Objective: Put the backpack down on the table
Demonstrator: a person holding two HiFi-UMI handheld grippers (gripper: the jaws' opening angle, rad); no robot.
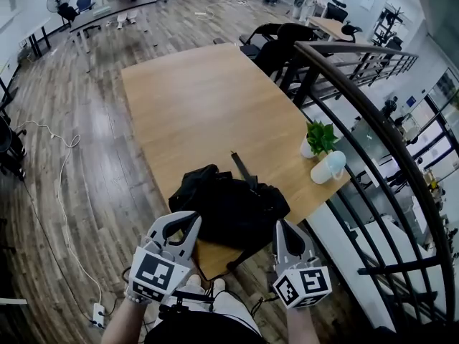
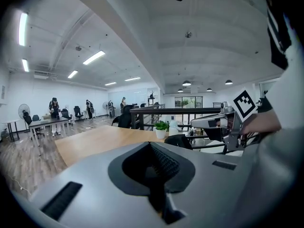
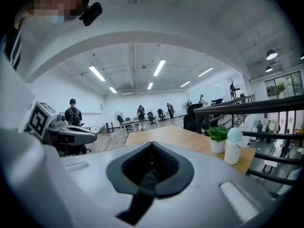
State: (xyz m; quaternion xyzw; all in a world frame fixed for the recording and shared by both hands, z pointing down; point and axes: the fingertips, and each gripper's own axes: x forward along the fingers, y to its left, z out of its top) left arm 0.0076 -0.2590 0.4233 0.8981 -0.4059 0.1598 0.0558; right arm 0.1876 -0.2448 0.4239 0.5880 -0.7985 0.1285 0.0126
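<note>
A black backpack (image 1: 229, 205) is over the near end of the wooden table (image 1: 193, 99), its lower edge reaching past the table's front edge. Whether it rests on the wood or hangs, I cannot tell. My left gripper (image 1: 190, 221) is at its left side and my right gripper (image 1: 282, 226) at its right side. Both are shut. In the left gripper view a dark strap (image 2: 159, 198) is pinched between the closed jaws. The right gripper view shows another strap (image 3: 137, 198) caught the same way. The bag itself is hidden below both gripper cameras.
A small potted plant (image 1: 319, 138) and a pale cup (image 1: 328, 167) stand at the table's right edge. A black curved railing (image 1: 373, 120) runs close along the right. Office chairs (image 1: 276, 45) stand at the far right corner. A cable (image 1: 64, 192) lies on the floor at left.
</note>
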